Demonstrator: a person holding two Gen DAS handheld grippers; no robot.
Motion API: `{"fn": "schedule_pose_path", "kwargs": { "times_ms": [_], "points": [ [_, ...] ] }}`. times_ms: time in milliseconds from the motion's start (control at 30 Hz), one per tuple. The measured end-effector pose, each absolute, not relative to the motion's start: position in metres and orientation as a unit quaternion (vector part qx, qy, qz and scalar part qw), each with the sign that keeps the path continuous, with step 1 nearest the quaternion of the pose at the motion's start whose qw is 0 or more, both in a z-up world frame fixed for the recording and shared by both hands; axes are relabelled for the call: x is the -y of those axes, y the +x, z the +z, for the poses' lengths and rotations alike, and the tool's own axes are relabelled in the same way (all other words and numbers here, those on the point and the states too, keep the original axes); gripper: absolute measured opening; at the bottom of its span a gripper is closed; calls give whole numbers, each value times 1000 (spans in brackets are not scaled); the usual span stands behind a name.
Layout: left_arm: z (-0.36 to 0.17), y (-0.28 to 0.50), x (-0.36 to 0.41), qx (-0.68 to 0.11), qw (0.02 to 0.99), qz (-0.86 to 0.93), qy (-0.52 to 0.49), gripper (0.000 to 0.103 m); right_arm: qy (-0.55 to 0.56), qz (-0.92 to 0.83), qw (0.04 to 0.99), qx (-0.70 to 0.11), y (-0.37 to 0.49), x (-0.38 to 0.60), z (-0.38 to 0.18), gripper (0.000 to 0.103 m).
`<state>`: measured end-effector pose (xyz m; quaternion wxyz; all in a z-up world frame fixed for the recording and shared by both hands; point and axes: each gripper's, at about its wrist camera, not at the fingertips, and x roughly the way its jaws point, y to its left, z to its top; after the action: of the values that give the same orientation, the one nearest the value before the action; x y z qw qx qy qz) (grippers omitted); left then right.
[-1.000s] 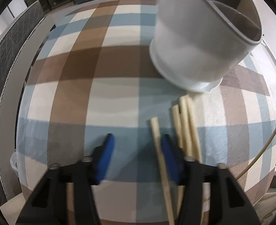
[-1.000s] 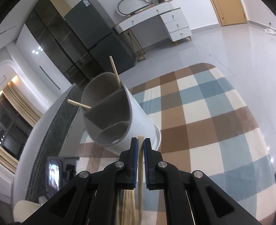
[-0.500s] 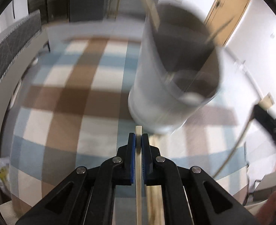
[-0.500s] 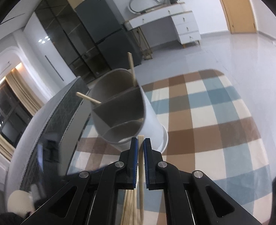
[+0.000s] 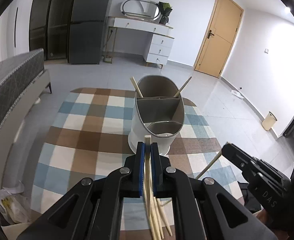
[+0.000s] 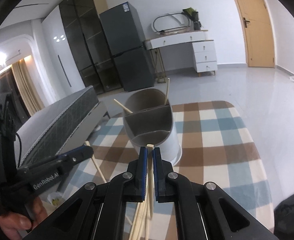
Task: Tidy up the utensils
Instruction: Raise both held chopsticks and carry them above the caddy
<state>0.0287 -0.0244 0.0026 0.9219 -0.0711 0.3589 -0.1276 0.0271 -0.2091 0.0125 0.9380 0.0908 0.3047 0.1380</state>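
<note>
Bright, even indoor light; sharp focus; strong fisheye warp, black vignette at corners; floor (image 6: 262, 92) glare.

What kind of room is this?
Probably a lived-in apartment room, perhaps a bedroom or studio: a white dressing table with a mirror, a dark fridge, and a checked rug on the tiled floor where the utensil holder stands.

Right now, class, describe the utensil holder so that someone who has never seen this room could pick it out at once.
Find the checked rug of brown, blue and cream squares on the grey tiled floor. The utensil holder stands upright near its far end: a white round tub with a grey inside split into compartments. Unlike the loose chopsticks lying on the rug, it has two chopsticks leaning out of its back compartment.
</note>
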Motion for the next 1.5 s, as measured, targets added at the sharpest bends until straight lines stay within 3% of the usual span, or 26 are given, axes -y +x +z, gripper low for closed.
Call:
{"fn": "schedule_pose_path", "kwargs": {
  "times_ms": [700, 1200, 1500],
  "points": [
    [43, 16, 6, -347, 924, -139, -81, 2, 98, 146, 941, -290, -2, 214, 36, 5],
    [132, 98, -4, -285, 934, -166, -137, 2, 14, 189, 959, -210, 54, 194, 147, 5],
    [134, 154, -2, -265, 940, -164, -137, 2, -7, 200, 964, -176, 113, 180, 179, 5]
  ]
}}
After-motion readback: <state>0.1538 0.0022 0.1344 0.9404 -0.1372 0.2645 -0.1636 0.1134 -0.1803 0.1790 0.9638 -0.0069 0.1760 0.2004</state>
